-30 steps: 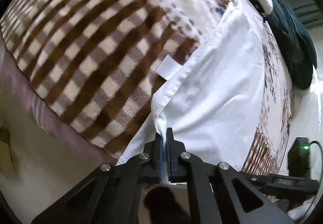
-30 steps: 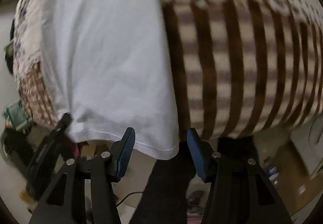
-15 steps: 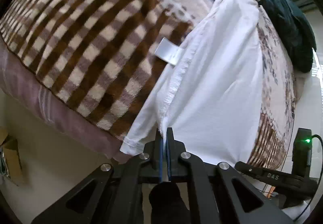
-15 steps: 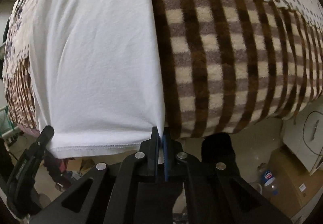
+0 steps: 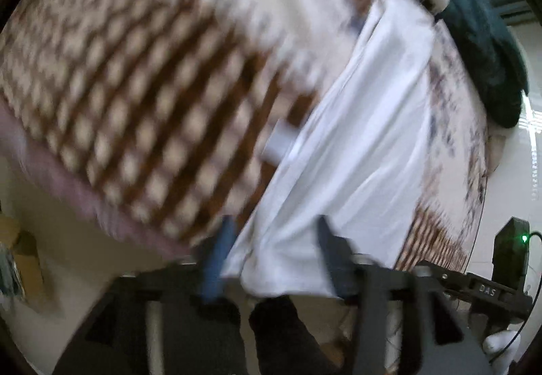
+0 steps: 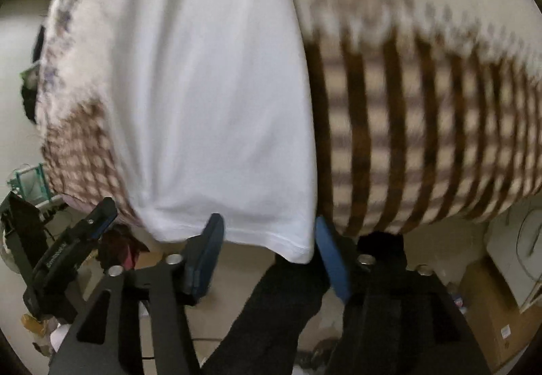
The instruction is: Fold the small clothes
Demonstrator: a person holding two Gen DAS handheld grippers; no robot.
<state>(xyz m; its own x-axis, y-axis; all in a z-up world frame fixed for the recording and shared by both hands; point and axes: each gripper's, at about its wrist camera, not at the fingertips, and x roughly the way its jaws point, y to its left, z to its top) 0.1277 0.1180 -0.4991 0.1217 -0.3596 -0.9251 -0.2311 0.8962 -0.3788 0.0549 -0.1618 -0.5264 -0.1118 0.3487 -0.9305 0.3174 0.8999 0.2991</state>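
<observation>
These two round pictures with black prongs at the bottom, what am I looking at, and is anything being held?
No robot here: a person carries a two-finger tool in each hand, with a wide-angle camera on each looking along its fingers. One picture is from the left gripper, the other from the right gripper. Both look down at a white garment spread on a brown checked blanket on a bed, its near edge hanging over the side. Both sets of fingers have just been opening. They now stand apart, with the garment's edge between them but not pinched, so nothing is held. The left picture is blurred.
</observation>
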